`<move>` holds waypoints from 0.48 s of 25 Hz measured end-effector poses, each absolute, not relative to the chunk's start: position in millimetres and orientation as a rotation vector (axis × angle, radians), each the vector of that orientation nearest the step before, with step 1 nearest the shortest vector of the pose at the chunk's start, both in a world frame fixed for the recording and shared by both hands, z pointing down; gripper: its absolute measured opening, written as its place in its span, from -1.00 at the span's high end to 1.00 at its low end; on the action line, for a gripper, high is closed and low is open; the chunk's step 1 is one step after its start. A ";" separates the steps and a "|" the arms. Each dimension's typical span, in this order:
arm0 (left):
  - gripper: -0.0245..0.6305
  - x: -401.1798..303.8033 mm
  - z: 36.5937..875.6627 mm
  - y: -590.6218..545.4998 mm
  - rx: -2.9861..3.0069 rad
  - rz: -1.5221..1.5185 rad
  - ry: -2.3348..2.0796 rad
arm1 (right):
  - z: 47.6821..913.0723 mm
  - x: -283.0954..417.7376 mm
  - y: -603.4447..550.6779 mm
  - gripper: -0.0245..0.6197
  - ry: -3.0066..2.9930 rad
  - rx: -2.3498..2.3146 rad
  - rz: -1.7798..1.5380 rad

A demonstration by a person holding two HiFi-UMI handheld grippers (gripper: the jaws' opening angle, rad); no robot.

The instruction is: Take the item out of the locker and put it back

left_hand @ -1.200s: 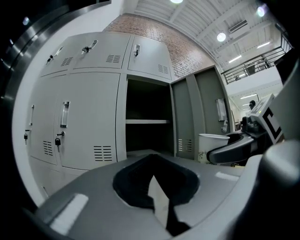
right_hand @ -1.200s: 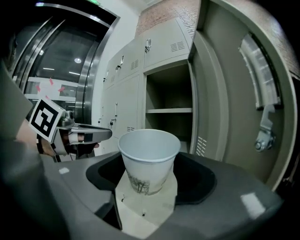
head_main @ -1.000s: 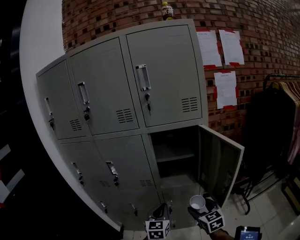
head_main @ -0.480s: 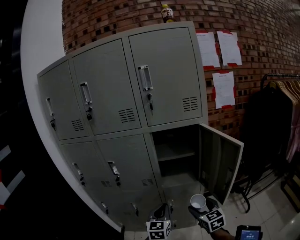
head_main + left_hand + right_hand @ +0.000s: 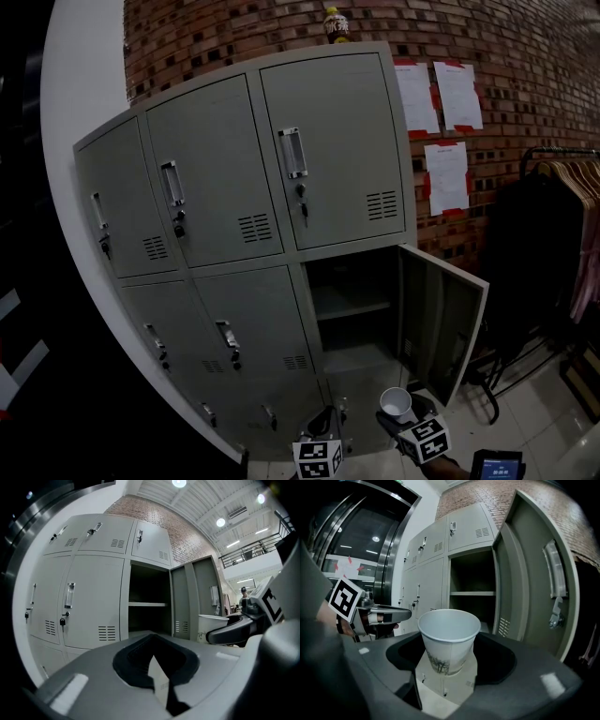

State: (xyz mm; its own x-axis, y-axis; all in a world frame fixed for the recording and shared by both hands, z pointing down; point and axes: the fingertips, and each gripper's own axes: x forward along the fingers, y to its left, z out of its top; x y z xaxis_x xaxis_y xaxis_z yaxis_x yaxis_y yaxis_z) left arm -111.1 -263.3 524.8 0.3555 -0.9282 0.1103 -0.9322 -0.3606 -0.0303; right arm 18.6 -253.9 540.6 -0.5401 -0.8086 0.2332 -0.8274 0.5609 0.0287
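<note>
A grey locker bank (image 5: 272, 187) stands against a brick wall. Its lower right compartment (image 5: 352, 300) is open, with the door (image 5: 441, 319) swung out to the right and a bare shelf (image 5: 352, 307) inside. My right gripper (image 5: 398, 414) is low in front of that opening, shut on a white paper cup (image 5: 395, 404) that it holds upright. In the right gripper view the cup (image 5: 449, 639) sits between the jaws and looks empty. My left gripper (image 5: 323, 424) hangs just to its left, shut with nothing in it. From the left gripper view the cup (image 5: 212, 626) shows at the right.
A bottle (image 5: 335, 23) stands on top of the lockers. Paper sheets (image 5: 448, 178) are taped to the brick wall. A clothes rack (image 5: 558, 244) with dark garments stands at the right. The other locker doors are closed. A dark doorway lies to the left.
</note>
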 end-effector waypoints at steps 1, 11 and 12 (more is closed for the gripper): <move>0.92 -111.3 524.5 -263.3 2.557 0.168 -1.753 | 540.7 18.4 -253.9 -0.04 -2.574 1.371 0.126; 0.92 -110.7 526.9 -270.5 2.547 0.176 -1.762 | 544.5 17.8 -264.5 -0.04 -2.581 1.354 0.136; 0.92 -110.5 527.5 -272.3 2.544 0.178 -1.766 | 545.2 17.6 -267.1 -0.04 -2.583 1.349 0.137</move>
